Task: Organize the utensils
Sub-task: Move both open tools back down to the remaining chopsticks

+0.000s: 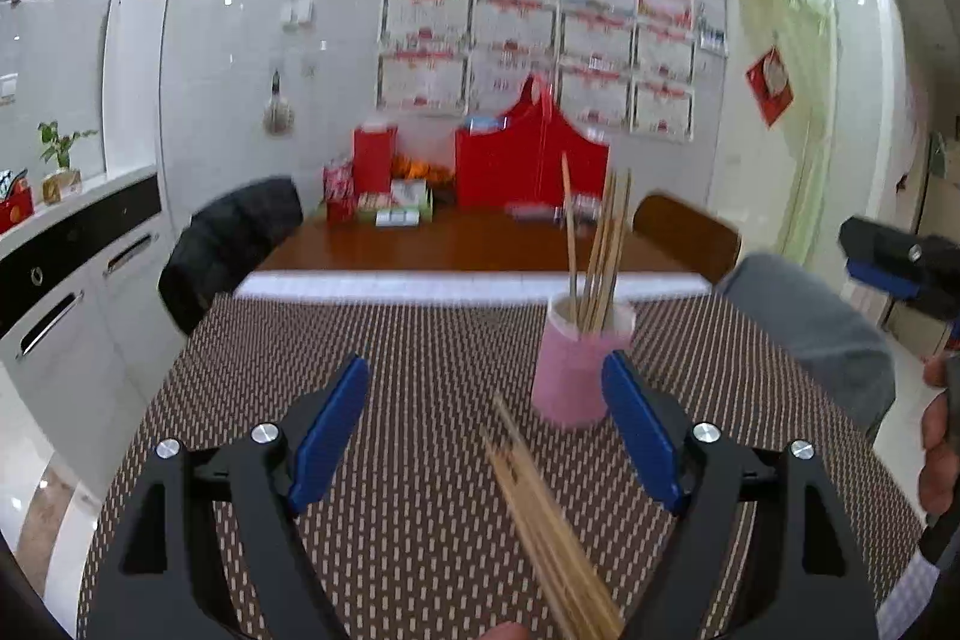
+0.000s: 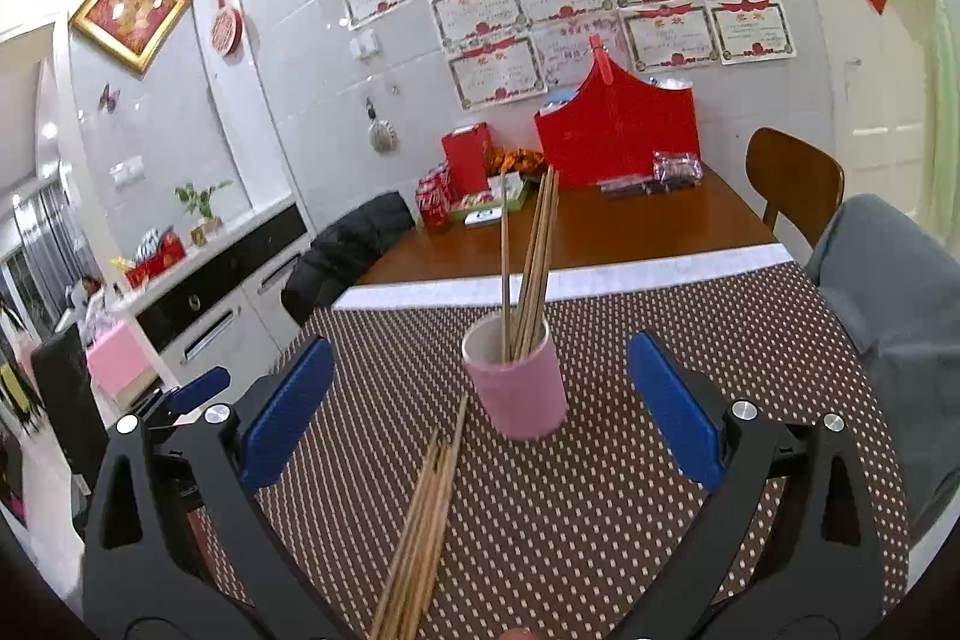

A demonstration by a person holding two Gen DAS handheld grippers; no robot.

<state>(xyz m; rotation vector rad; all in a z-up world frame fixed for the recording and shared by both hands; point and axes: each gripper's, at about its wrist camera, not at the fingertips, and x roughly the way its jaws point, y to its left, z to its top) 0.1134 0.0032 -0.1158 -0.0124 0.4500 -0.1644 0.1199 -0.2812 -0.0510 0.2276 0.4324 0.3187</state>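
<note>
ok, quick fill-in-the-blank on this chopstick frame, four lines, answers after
1. The cup holding upright chopsticks is ____ in colour.
2. Both the left gripper and right gripper are ____.
3. The loose chopstick bundle lies on the ____ placemat.
4. The cup stands ____.

Answers: pink; open; dotted; upright
</note>
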